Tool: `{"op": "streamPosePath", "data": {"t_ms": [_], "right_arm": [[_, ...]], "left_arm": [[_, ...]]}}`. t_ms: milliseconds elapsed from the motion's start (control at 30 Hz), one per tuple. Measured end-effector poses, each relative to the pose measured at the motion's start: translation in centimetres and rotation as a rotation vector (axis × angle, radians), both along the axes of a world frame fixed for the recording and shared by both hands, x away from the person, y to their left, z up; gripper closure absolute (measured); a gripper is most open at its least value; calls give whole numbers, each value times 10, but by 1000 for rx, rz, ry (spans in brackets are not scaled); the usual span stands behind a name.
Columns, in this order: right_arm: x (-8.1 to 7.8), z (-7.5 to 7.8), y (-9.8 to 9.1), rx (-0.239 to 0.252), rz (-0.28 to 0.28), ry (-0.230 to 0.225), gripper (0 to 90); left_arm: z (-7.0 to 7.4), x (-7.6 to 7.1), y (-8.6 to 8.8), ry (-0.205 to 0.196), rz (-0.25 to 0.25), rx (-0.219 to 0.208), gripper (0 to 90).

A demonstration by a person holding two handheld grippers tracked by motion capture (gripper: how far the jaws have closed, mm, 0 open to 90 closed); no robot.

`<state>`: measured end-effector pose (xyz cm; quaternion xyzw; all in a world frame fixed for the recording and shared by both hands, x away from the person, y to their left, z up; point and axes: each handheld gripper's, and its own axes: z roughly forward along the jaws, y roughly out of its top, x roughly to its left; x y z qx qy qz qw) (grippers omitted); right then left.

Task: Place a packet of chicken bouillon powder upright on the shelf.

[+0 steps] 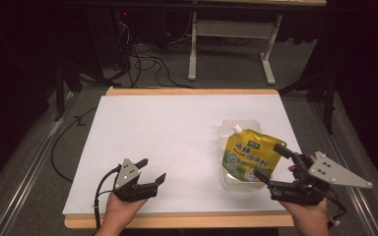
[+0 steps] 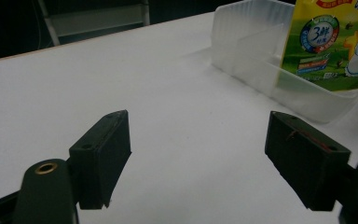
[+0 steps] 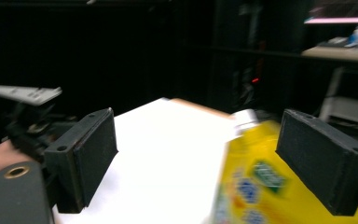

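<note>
The table (image 1: 177, 132) is covered by a white sheet with a wooden edge exposed along the far and near sides. Beyond it, a dark floor with loose black cables (image 1: 142, 64) and the white legs of a second table (image 1: 226, 44) can be seen.

On the right half of the sheet, a clear plastic container (image 1: 225, 179) is placed, seen in the left gripper view to be divided by an inner partition (image 2: 256, 44). A yellow spouted pouch (image 1: 248, 155) is stood in this container, tilted, with its white cap (image 1: 236, 129) pointing toward the far side. Green and blue printed graphics are carried on the pouch face.

The right gripper (image 1: 270, 161) is held at the near right of the table, just beside the pouch. Its jaws are spread wide; in the right gripper view the blurred pouch (image 3: 256, 186) is seen between and beyond them, and no contact with either pad can be confirmed.

The left gripper (image 1: 150, 169) is held at the near left, well apart from the container. Its jaws are likewise spread, with nothing between them but bare white sheet.
</note>
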<state>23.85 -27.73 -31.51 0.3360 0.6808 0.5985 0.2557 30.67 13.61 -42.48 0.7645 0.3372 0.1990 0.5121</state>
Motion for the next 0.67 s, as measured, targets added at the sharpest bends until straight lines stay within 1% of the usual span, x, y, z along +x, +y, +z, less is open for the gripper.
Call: {"op": "streamPosePath", "data": {"t_ms": [33,100,133,200,267,300,333,367,433,533,667], "right_arm": [[4,-5,6,-1,29,15,123],[12,-19,17,-4,93,74,142],[18,-28,23,-7,112,93,142],[27,-50,31,-14,115,135,148],[32,-73,38,-18,98,175,152],[35,-81,40,-41,93,192,152],[36,-86,43,-52,86,212,152],[36,-88,44,-61,86,219,151],[35,-87,45,-69,86,198,152],[34,-88,46,-73,82,208,149],[34,-90,46,-74,85,216,150]], "left_arm": [[0,0,-1,1,-4,2,228],[0,0,-1,2,-7,6,228],[-1,0,-2,3,-10,6,227],[-3,1,-2,9,-15,14,227],[-4,2,-3,14,-18,21,226],[-5,2,-3,15,-19,21,225],[-5,3,-3,13,-21,22,224],[-5,3,-3,12,-22,22,223],[-5,3,-3,12,-22,24,222],[-6,5,-2,20,-22,25,220],[-6,4,-3,21,-22,23,217]]}}
